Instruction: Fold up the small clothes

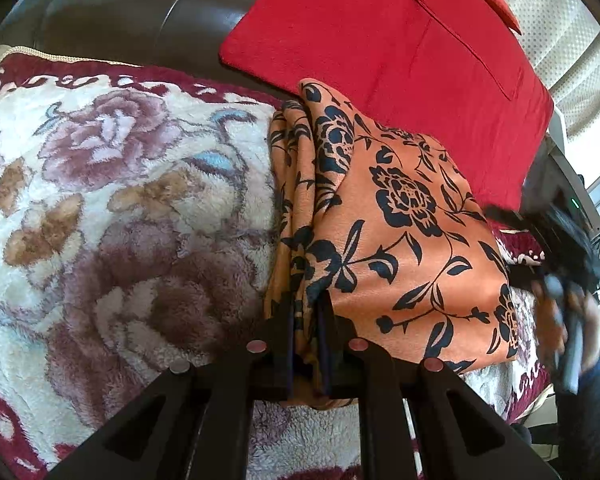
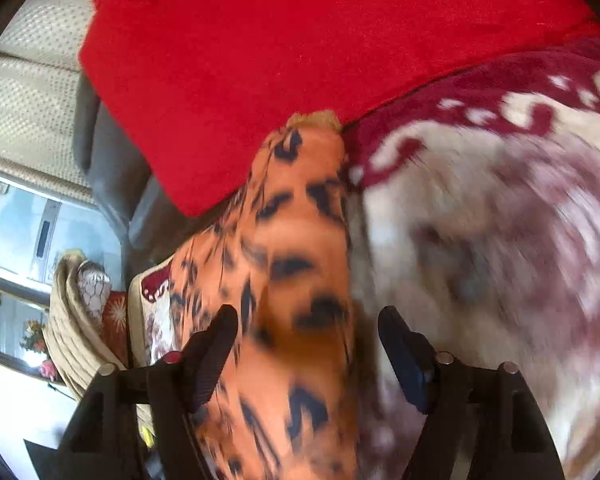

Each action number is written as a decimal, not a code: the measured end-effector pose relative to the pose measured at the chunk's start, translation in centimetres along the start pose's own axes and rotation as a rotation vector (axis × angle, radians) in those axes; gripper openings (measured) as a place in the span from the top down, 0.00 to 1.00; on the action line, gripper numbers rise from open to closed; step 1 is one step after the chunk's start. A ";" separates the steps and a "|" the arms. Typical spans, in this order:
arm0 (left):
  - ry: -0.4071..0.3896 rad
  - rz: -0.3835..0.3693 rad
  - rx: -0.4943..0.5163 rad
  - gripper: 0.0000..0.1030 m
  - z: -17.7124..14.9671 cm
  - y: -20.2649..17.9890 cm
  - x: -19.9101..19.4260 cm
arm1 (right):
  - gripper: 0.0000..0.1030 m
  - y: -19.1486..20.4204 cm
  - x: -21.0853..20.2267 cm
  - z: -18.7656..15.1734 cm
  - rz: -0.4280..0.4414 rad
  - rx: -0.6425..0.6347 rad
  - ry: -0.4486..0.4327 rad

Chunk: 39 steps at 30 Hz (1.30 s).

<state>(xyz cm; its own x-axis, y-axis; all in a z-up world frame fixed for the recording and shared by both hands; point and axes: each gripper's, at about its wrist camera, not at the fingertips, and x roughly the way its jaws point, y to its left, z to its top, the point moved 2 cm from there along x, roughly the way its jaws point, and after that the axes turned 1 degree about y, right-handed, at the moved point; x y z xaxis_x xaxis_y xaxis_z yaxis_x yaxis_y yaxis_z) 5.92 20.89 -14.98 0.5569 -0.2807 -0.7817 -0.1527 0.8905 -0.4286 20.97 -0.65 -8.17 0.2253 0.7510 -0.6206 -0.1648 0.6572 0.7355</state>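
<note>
An orange cloth with a black flower print (image 1: 400, 240) lies folded on a fleecy floral blanket (image 1: 120, 200). My left gripper (image 1: 306, 320) is shut on the folded left edge of the cloth near its front corner. In the right wrist view the same cloth (image 2: 292, 260) runs blurred between the fingers of my right gripper (image 2: 308, 328), which is open above it with nothing held. The right gripper also shows in the left wrist view (image 1: 564, 264), blurred, at the cloth's right edge.
A red cushion (image 1: 380, 40) lies behind the cloth, touching its far edge, and also shows in the right wrist view (image 2: 300, 40). A dark leather sofa back (image 1: 140, 12) stands behind the blanket. A window and curtain (image 2: 28, 120) are at the left.
</note>
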 end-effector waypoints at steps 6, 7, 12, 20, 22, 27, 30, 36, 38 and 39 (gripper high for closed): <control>0.003 0.024 0.018 0.87 0.0 -0.2 0.0 | 0.65 0.2 0.1 -4.2 -0.059 -0.035 0.023; 0.004 0.029 0.024 0.87 0.1 -0.3 0.0 | 0.65 0.5 -0.2 -4.2 -0.070 -0.048 0.015; 0.008 0.033 0.024 0.87 0.2 -0.3 0.1 | 0.27 2.0 -0.3 -5.7 -0.061 -0.049 0.006; 0.008 0.047 0.037 0.87 0.3 -0.7 0.2 | 0.75 2.8 -0.2 -6.8 -0.107 -0.127 0.022; 0.009 0.043 0.036 0.87 0.4 -0.8 0.4 | 0.67 1.4 -0.1 -6.7 -0.086 -0.074 0.038; 0.008 -0.019 -0.019 0.85 1.2 -0.6 -1.0 | 0.43 -0.4 -1.8 -7.5 -0.031 -0.027 0.018; -0.042 -0.089 -0.066 0.66 3.0 -0.2 -2.4 | 0.41 -0.3 -3.2 -7.4 -0.003 -0.043 -0.007; 0.002 -0.118 -0.130 0.44 7.1 1.0 0.5 | 0.40 -0.4 -3.4 -3.9 0.002 -0.056 -0.043; 0.054 -0.129 -0.133 0.44 7.0 0.8 2.4 | 0.40 -0.6 -2.2 -2.9 -0.005 -0.056 -0.018; 0.072 -0.109 -0.119 0.45 6.8 0.7 3.3 | 0.40 -0.9 -1.0 -2.4 -0.005 -0.058 0.011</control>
<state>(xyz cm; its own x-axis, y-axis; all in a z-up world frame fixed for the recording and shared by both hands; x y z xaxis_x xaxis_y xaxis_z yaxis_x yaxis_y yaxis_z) 13.21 23.01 -14.76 0.5166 -0.4020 -0.7560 -0.1920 0.8060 -0.5599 18.57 -1.81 -8.85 0.2156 0.7481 -0.6276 -0.2193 0.6634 0.7154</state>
